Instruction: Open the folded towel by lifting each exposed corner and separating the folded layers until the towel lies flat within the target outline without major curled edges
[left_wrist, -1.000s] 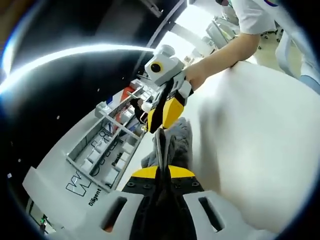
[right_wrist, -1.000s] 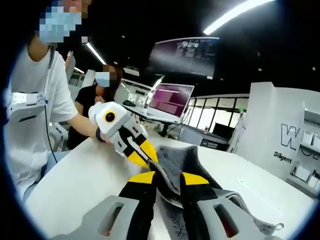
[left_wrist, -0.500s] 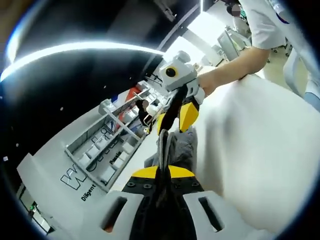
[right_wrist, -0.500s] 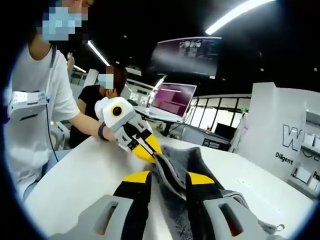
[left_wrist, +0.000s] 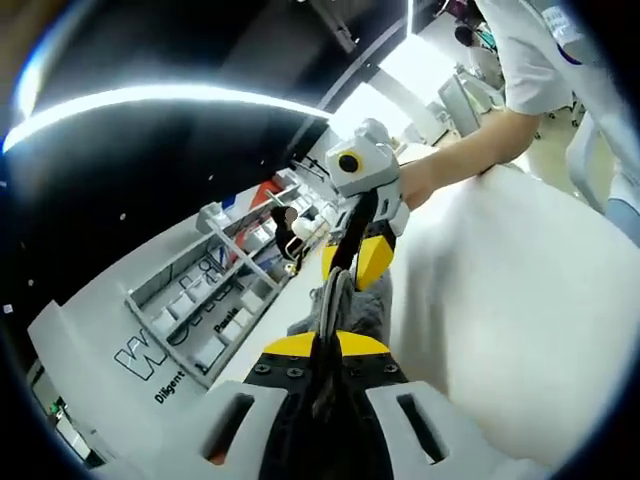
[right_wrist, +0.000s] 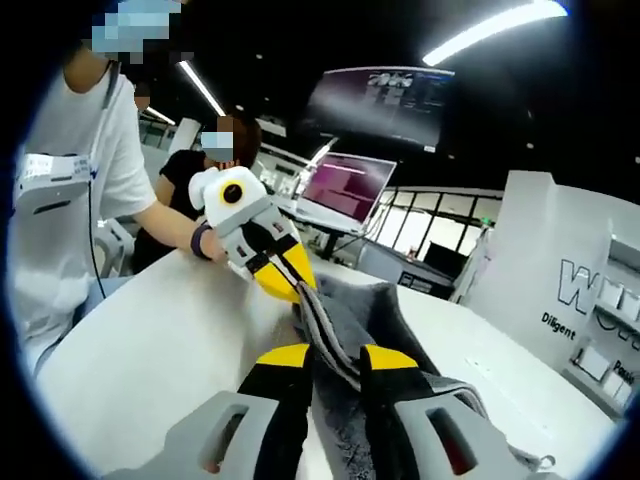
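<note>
Right gripper view shows the right gripper (right_wrist: 335, 362) and left gripper (right_wrist: 292, 288) both clamped on the grey towel (right_wrist: 370, 320), raised off the white table (right_wrist: 150, 350) (still bunched), so uneven pulling risks one edge slipping free.

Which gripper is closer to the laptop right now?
Left. In the right gripper view the left gripper sits farther out on the towel, toward the laptop; the right gripper holds the towel's nearer edge.
</note>
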